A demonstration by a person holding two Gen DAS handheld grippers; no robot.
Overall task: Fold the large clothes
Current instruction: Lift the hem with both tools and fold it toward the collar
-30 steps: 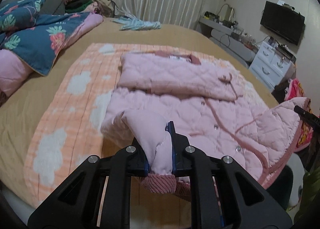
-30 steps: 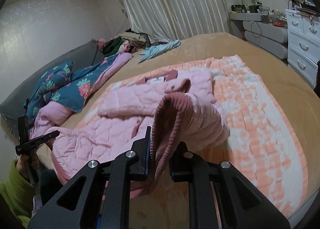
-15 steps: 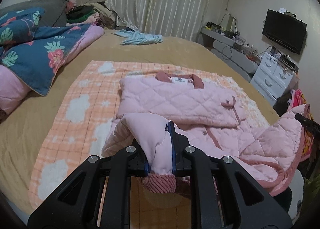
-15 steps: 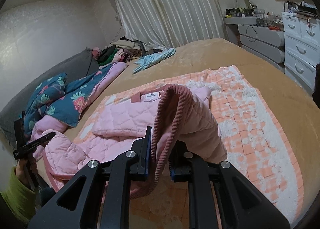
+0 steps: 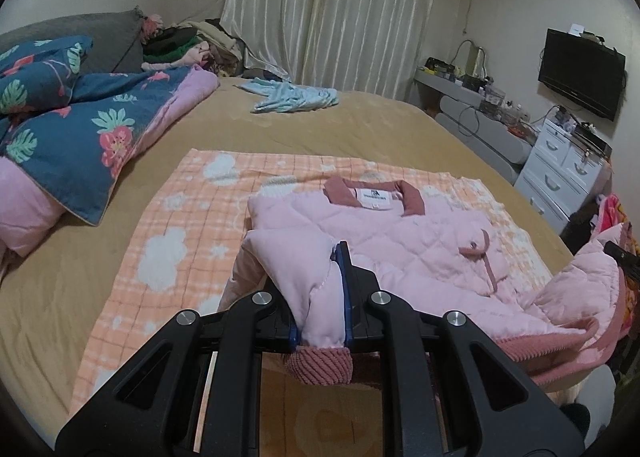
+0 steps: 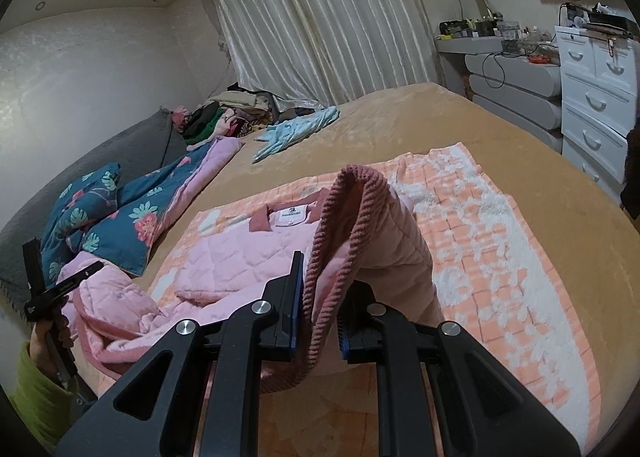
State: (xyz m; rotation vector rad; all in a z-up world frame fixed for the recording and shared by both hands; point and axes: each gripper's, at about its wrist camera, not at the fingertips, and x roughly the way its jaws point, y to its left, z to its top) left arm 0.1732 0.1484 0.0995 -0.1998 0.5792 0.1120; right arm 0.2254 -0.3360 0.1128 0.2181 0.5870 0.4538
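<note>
We hold the jacket (image 5: 400, 241) hem (image 5: 320, 365) clamped in both grippers (image 5: 320, 297) (image 6: 320, 305), lifted short of the collar (image 5: 372, 197). Sleeves lie folded; the final fold remains.

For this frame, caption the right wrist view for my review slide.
Right gripper lifts the pink quilted jacket's ribbed hem above the orange blanket.

Home bedroom, wide bed (image 5: 380, 129) with floral quilt (image 5: 80, 125), drawn curtains (image 5: 332, 9), wall television (image 5: 582, 73), white dresser (image 6: 596, 97)

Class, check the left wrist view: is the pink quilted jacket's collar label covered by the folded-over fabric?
No: the white label lies exposed between the dark pink collar flaps at the far end of the pink quilted jacket.
</note>
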